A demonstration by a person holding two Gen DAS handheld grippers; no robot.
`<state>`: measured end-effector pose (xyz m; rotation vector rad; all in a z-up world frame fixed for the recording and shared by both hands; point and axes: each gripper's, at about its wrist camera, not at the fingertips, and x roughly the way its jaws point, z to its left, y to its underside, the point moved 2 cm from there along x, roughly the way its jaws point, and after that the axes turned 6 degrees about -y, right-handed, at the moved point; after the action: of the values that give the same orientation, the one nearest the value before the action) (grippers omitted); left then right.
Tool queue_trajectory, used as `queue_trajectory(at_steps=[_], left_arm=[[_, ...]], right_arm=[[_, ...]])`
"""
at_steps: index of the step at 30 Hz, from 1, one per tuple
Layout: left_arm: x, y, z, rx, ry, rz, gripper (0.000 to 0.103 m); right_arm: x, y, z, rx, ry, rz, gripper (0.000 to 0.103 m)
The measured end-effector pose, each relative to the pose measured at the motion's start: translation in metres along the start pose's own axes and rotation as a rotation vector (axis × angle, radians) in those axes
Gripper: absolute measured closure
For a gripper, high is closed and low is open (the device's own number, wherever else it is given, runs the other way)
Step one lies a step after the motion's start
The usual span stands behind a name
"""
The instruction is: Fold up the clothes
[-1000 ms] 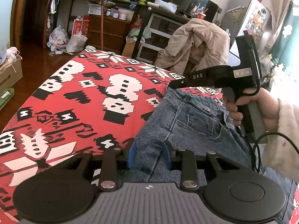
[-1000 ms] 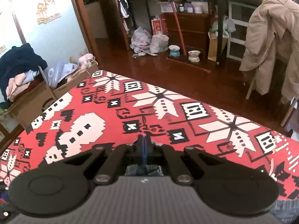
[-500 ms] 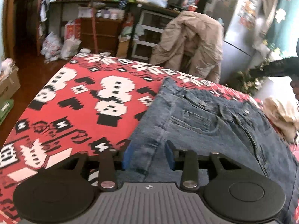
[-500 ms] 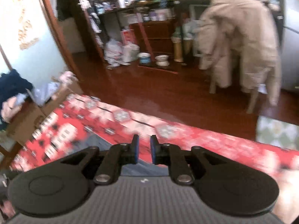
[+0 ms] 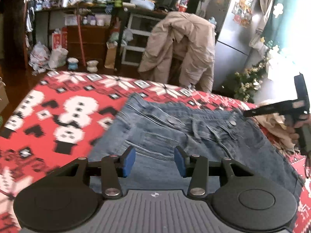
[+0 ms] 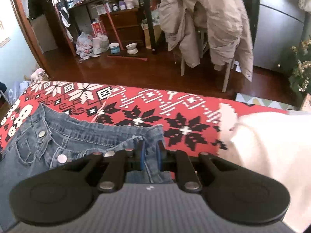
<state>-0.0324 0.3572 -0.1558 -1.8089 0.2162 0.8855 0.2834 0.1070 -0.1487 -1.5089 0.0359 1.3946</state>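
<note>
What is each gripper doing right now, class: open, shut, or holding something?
Left gripper: open, jaws just widened, pads clear of the jeans below.
Right gripper: shut on the jeans' waistband corner, denim pinched between its pads.

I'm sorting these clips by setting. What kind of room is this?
Most likely a lived-in home, a combined living and kitchen room: a refrigerator with magnets, a beige coat draped over a chair, cluttered shelves, and jeans laid on a red patterned blanket.

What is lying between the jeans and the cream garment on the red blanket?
In the right wrist view, only bare red patterned blanket lies between the jeans and the cream garment; the right tongs sit at the jeans' edge.
</note>
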Motion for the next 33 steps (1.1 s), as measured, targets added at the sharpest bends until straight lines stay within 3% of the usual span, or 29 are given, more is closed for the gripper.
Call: queue_trajectory(at_steps=[3, 5, 6, 7, 10, 15, 19, 22, 23, 26, 30, 33], left_arm=[[0.012, 0.01, -0.004, 0.018, -0.005, 0.047, 0.06], [0.011, 0.016, -0.006, 0.042, -0.007, 0.034, 0.06], [0.01, 0.017, -0.006, 0.049, -0.006, 0.032, 0.06], [0.01, 0.018, -0.005, 0.052, -0.003, 0.033, 0.06], [0.009, 0.018, -0.003, 0.055, 0.006, 0.041, 0.06], [0.009, 0.016, -0.003, 0.041, 0.003, 0.043, 0.06], [0.008, 0.018, -0.003, 0.015, -0.001, 0.036, 0.06], [0.006, 0.02, -0.004, 0.013, -0.006, 0.039, 0.06], [0.006, 0.02, -0.004, 0.015, -0.007, 0.041, 0.06], [0.004, 0.022, -0.003, 0.01, -0.008, 0.043, 0.06], [0.001, 0.021, -0.002, -0.012, -0.023, 0.064, 0.06], [-0.005, 0.022, -0.004, -0.013, -0.025, 0.058, 0.06]], right_arm=[[0.022, -0.004, -0.002, 0.013, 0.043, 0.024, 0.097], [0.031, -0.01, -0.01, 0.07, 0.044, 0.006, 0.098], [0.034, -0.012, -0.013, 0.092, 0.052, -0.007, 0.098], [0.036, -0.014, -0.017, 0.109, 0.06, -0.019, 0.091], [0.04, -0.018, -0.029, 0.164, 0.065, -0.045, 0.09], [0.004, -0.02, -0.021, 0.172, 0.01, -0.084, 0.091], [-0.018, 0.005, 0.002, 0.042, -0.004, -0.008, 0.091], [-0.013, 0.025, 0.003, 0.013, 0.016, 0.03, 0.091], [-0.009, 0.028, -0.002, 0.031, 0.024, 0.022, 0.098], [0.0, 0.025, -0.021, 0.155, 0.021, -0.032, 0.102], [0.002, 0.018, -0.032, 0.21, 0.062, -0.054, 0.098], [-0.024, 0.017, -0.027, 0.204, 0.025, -0.101, 0.097]])
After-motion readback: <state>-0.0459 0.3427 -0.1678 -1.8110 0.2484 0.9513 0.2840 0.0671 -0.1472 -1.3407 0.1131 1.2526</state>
